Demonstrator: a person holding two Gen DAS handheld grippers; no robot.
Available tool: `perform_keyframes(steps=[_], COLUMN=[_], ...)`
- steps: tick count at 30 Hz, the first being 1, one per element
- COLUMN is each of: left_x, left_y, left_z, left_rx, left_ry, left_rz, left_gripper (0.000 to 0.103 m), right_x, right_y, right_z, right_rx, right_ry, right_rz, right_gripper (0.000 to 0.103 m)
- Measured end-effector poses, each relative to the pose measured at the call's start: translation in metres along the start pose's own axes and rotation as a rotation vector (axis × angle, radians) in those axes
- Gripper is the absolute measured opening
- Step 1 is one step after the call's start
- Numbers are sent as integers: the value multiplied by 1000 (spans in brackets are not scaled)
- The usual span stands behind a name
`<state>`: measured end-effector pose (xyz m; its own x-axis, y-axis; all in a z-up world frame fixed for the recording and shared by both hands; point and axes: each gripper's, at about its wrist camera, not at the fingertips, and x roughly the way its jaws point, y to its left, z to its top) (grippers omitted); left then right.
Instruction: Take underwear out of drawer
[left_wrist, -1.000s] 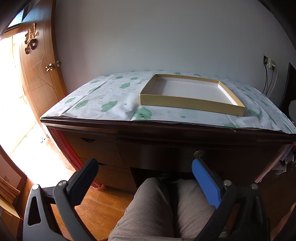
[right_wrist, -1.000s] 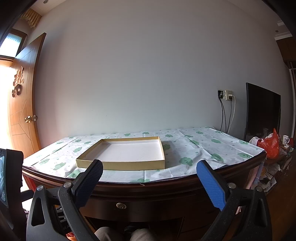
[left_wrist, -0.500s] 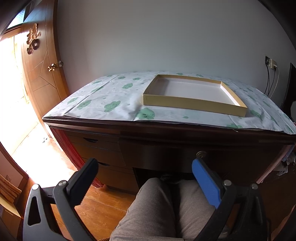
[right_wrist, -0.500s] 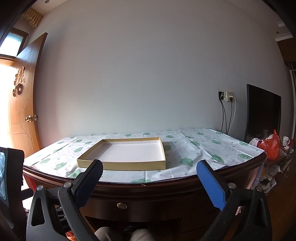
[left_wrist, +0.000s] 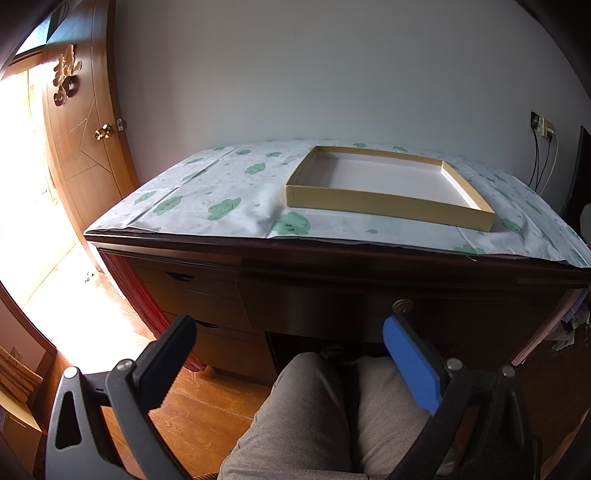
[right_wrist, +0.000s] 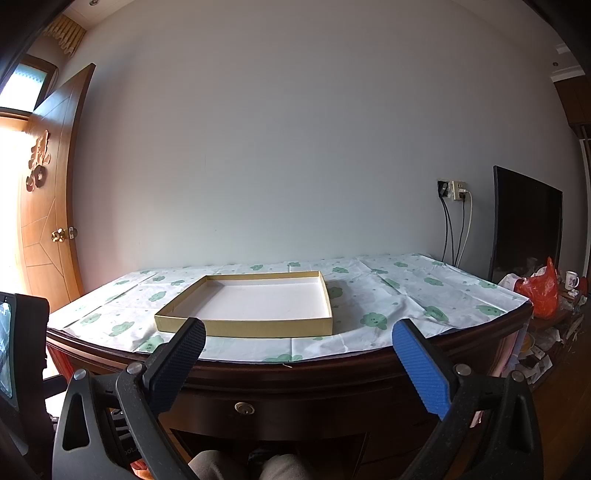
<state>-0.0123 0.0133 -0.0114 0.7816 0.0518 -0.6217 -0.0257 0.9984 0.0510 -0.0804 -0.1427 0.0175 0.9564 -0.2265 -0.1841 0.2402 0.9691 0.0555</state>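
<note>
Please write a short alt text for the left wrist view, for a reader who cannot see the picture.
The open left gripper hovers in front of a dark wooden desk whose centre drawer is closed. On the cloud-print cloth lies an empty shallow box, and the person's knees show below.

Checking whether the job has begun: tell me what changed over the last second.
Almost nothing. The left tool drifted slightly, so the desk and the shallow tray shift a little in its view. The right tool held steady. Both remain open and empty; the centre drawer stays closed, and no underwear is visible.
</note>
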Motion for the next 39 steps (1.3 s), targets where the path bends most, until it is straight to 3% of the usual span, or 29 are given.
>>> perform_keyframes(steps=[31, 36, 39], left_x=[17, 29, 41], left_y=[-1, 18, 44], left_z=[1, 2, -5], left_rx=[-18, -24, -48], left_ry=[47, 21, -5], left_rz=[-17, -77, -95], left_gripper=[103, 103, 102], right_x=[15, 22, 31], right_y=[-11, -18, -28], right_z=[-10, -13, -22], right_rx=[31, 23, 20], right_ry=[40, 35, 28], right_rz=[-16, -10, 46], right_gripper=[102, 102, 102])
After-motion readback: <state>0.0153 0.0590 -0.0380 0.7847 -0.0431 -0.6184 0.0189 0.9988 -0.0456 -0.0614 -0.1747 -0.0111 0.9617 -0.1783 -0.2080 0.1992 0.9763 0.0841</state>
